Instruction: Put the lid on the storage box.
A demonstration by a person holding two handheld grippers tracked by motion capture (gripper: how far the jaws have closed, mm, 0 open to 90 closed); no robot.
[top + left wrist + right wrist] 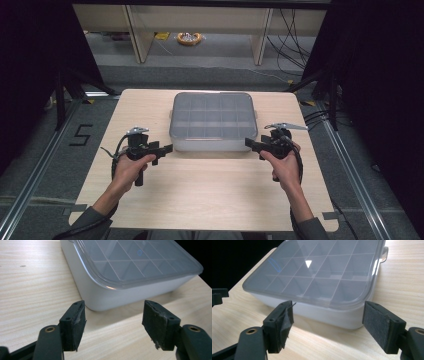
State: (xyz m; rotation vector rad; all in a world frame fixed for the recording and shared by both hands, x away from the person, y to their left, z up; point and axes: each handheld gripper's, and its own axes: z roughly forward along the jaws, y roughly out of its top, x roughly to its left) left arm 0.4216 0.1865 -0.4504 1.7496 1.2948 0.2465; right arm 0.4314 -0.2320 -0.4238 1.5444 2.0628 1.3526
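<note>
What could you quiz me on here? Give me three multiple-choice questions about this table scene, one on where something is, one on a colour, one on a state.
1. Where does the compartment box sit on the table?
A. Toward the far edge, in the middle
B. At the near left corner
C. On the floor

2. What colour are the jaws on both grippers?
A. Red
B. Black
C. White

3. How is the box's lid?
A. Removed
B. Propped upright
C. Shut on the box

Answers:
1. A: the high view shows it centred toward the far edge, beyond the left gripper and the right gripper.
2. B: both gripper views show black jaws.
3. C: the clear lid lies flat over the dividers.
</note>
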